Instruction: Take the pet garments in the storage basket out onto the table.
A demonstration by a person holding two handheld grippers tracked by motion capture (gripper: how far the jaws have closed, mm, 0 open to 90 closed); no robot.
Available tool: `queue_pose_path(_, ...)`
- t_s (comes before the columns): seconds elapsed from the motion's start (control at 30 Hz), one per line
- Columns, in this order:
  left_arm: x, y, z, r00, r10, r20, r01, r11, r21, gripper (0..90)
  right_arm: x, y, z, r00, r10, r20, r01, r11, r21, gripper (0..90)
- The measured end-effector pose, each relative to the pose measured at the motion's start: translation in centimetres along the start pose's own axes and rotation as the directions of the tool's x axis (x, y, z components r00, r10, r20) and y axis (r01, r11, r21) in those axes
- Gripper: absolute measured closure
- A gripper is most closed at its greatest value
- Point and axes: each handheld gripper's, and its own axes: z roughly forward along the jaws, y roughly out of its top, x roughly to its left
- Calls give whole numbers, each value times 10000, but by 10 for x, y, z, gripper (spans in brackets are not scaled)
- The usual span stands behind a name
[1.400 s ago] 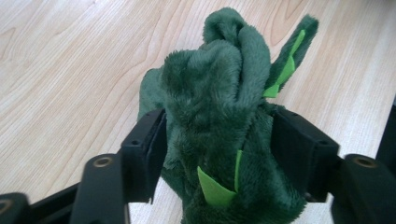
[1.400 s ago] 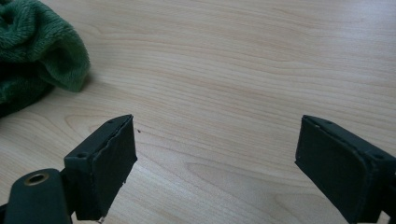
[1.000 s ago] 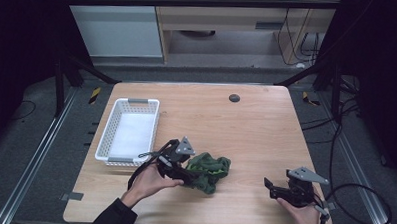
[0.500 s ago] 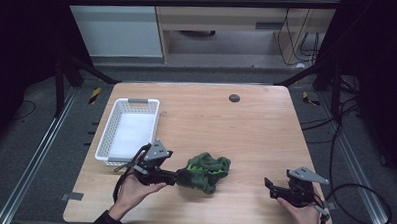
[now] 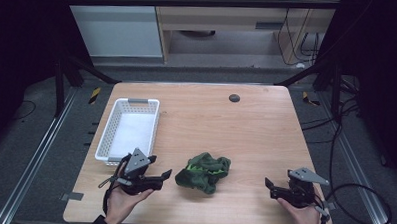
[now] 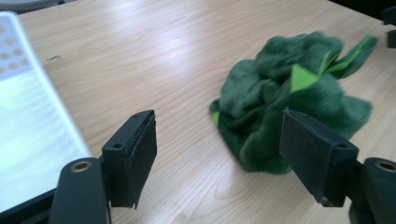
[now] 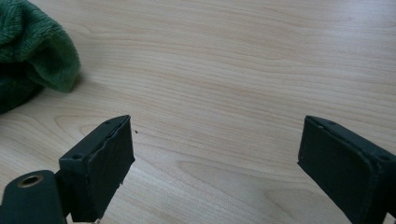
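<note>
Left tongs [image 5: 165, 175] now wide, withdrawn from green cloth [image 5: 203, 172]; right tongs [image 5: 269, 188] wide, unmoved.

Left gripper [image 6: 217, 154] fingers [image 6: 135, 154] spread wide, empty, just short of crumpled green cloth [image 6: 289, 98] on wooden table [image 6: 154, 60].

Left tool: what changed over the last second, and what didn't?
The left tool pulled back leftward off the green cloth, ending clear of it with jaws open. The cloth, white basket and right tool kept their places.
</note>
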Motion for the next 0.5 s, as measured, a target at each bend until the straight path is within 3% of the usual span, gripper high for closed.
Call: queue_pose_path(0.5,25,-47,-26,9928,-957,-727,972,9951,179,266,-2,-3,0,9996,-101,275,102,9999,-26,87)
